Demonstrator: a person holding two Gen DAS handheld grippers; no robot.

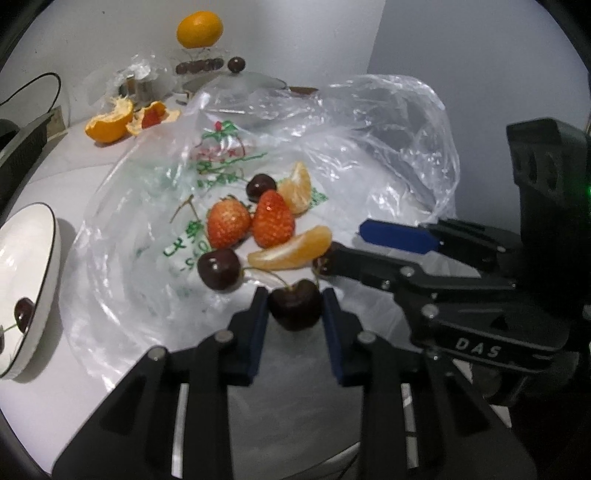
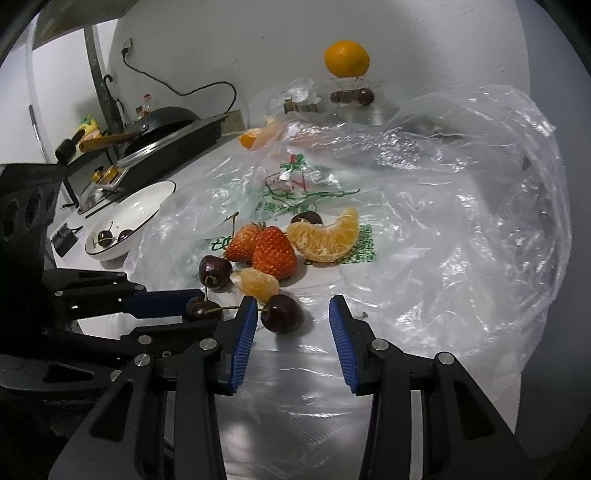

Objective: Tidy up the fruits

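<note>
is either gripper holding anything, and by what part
The left gripper is shut on a cherry, gripping its round body. The right gripper holds nothing.

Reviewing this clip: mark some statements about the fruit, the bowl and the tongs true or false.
1. The left tongs are shut on a cherry. True.
2. The right tongs grip a strawberry. False: they stand open with nothing between the pads.
3. The white bowl already holds cherries. True: two show in the right wrist view.
4. Both strawberries lie in the bowl. False: they lie on the plastic bag, beside the orange segments.
5. A whole orange sits at the back, away from the bag. True.
</note>
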